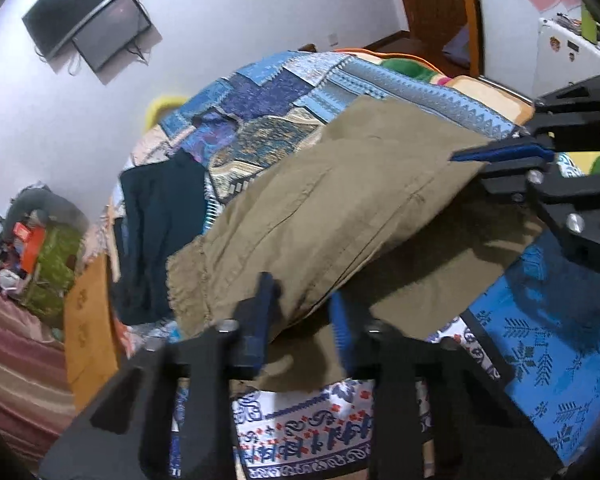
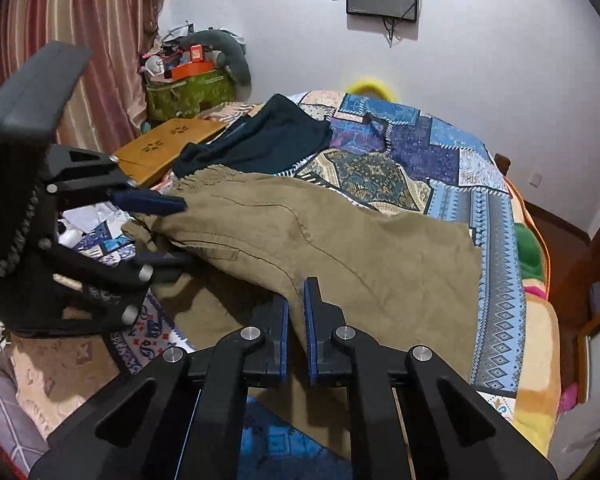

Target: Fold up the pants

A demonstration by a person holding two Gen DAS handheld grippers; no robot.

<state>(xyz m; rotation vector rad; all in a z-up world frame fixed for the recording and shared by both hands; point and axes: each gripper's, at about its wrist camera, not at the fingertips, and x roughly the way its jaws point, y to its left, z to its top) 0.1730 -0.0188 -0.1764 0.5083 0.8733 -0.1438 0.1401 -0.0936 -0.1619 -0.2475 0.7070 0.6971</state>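
Khaki-olive pants, blue-and-purple patchwork bedspread with paisley and zigzag patterns, dark teal garment, black claws with blue pads, red-striped curtain, orange wooden board

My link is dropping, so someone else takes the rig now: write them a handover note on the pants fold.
Right gripper: shut on the lifted edge of the pants.
Left gripper: jaws apart around the waist end; grip unclear.
Pants: on the bed, upper layer raised off the lower one.
Done: a fold apparently under way, not laid down.
Left: lay the layer flat, smooth it, finish folding.
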